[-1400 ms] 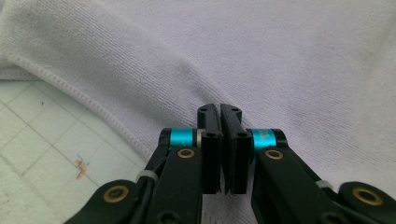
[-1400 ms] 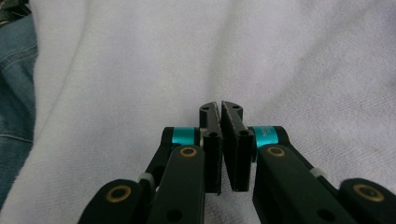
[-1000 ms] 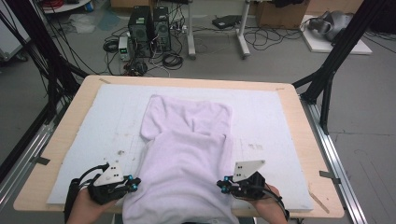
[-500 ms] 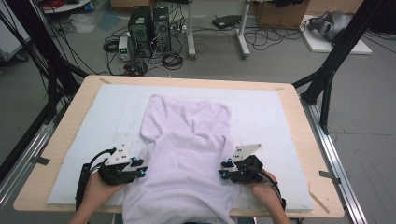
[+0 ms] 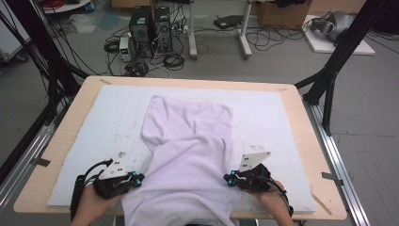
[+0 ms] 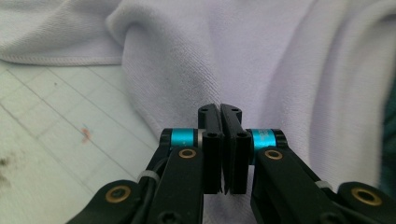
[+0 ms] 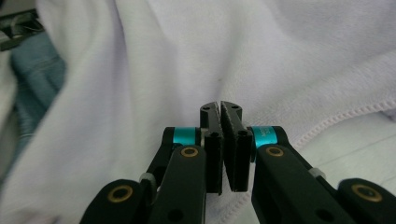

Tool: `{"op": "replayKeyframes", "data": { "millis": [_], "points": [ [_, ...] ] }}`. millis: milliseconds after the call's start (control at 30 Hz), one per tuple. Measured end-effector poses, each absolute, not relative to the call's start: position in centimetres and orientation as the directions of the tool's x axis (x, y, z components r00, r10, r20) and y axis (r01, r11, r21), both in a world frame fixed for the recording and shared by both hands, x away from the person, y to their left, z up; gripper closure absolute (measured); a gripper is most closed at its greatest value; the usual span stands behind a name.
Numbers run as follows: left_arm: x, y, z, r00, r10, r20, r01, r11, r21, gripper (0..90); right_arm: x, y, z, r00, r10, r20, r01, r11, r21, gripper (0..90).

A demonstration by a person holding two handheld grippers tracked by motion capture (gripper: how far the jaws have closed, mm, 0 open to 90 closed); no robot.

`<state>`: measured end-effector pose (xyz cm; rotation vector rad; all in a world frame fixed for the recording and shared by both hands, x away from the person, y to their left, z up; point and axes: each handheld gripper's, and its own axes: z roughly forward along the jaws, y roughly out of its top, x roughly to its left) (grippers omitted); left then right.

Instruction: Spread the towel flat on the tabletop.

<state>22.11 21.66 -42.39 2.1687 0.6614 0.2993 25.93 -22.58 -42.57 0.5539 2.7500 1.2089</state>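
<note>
Your pale wooden table carries a white gridded foam mat. The lilac knitted cloth lies down the mat's middle, its near end hanging over the front edge. Your left gripper and right gripper flank it. Since half a second ago both have drawn back toward you and their jaws have just closed together. No fabric is visibly pinched, so I judge the cloth not yet secured.

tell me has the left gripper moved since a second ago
Yes. The left gripper went up the table along the cloth's left side, then came back toward the near edge of the white mat, ending near its start.
</note>
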Motion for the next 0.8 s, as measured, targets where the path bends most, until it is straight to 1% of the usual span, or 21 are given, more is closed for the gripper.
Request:
{"op": "replayKeyframes", "data": {
  "millis": [133, 167, 233, 267, 300, 367, 433, 600, 667, 700, 733, 767, 800],
  "points": [
    [20.1, 22.4, -41.1, 0.850, 0.525, -0.043, 0.344, -0.491, 0.800, 85.5, 24.1, -23.0, -41.4, -0.950, 0.309, 0.048, 0.235, 0.606, 0.760, 86.7],
    [20.0, 22.4, -40.8, 0.853, 0.520, -0.053, 0.345, -0.484, 0.804, 83.5, 23.8, -23.2, -41.0, -0.952, 0.303, 0.048, 0.229, 0.597, 0.768, 85.7],
    [20.3, 22.5, -40.4, 0.847, 0.529, -0.044, 0.342, -0.481, 0.807, 76.8, 23.9, -23.5, -40.5, -0.946, 0.322, 0.035, 0.228, 0.585, 0.778, 79.1],
    [20.7, 22.6, -40.4, 0.841, 0.540, -0.031, 0.340, -0.483, 0.807, 73.4, 24.3, -23.6, -40.4, -0.941, 0.335, 0.038, 0.237, 0.577, 0.781, 78.0],
    [21.3, 22.6, -40.5, 0.834, 0.551, -0.022, 0.340, -0.483, 0.807, 71.7, 24.6, -23.6, -40.4, -0.939, 0.342, 0.037, 0.241, 0.578, 0.780, 76.2],
    [22.6, 22.6, -41.0, 0.815, 0.579, -0.008, 0.346, -0.476, 0.808, 69.7, 25.3, -23.2, -40.8, -0.932, 0.363, 0.019, 0.248, 0.595, 0.765, 73.8],
    [24.1, 22.4, -42.0, 0.801, 0.598, -0.015, 0.370, -0.475, 0.799, 68.9, 26.1, -22.7, -41.5, -0.929, 0.370, 0.021, 0.260, 0.609, 0.750, 69.4],
    [26.3, 20.2, -43.9, 0.805, 0.593, 0.005, 0.388, -0.533, 0.752, 65.6, 27.4, -21.3, -43.8, -0.926, 0.376, 0.034, 0.291, 0.652, 0.700, 67.6],
    [26.8, 19.7, -44.3, 0.808, 0.589, -0.004, 0.397, -0.539, 0.742, 66.4, 27.5, -21.1, -44.1, -0.926, 0.377, 0.032, 0.290, 0.651, 0.701, 71.0],
    [26.9, 19.7, -44.3, 0.814, 0.581, -0.025, 0.403, -0.532, 0.744, 70.2, 27.5, -21.2, -44.1, -0.925, 0.379, 0.036, 0.294, 0.651, 0.700, 73.9],
    [26.8, 19.6, -44.3, 0.820, 0.571, -0.028, 0.398, -0.536, 0.744, 77.4, 27.5, -21.2, -44.1, -0.925, 0.378, 0.045, 0.298, 0.646, 0.703, 78.9],
    [26.6, 19.5, -44.3, 0.821, 0.571, -0.015, 0.390, -0.542, 0.745, 81.8, 27.5, -21.2, -44.1, -0.926, 0.375, 0.040, 0.293, 0.648, 0.703, 82.8],
    [26.5, 19.5, -44.2, 0.821, 0.570, -0.003, 0.387, -0.553, 0.738, 83.5, 27.4, -21.3, -44.1, -0.928, 0.370, 0.036, 0.287, 0.651, 0.703, 84.8]
  ]
}}
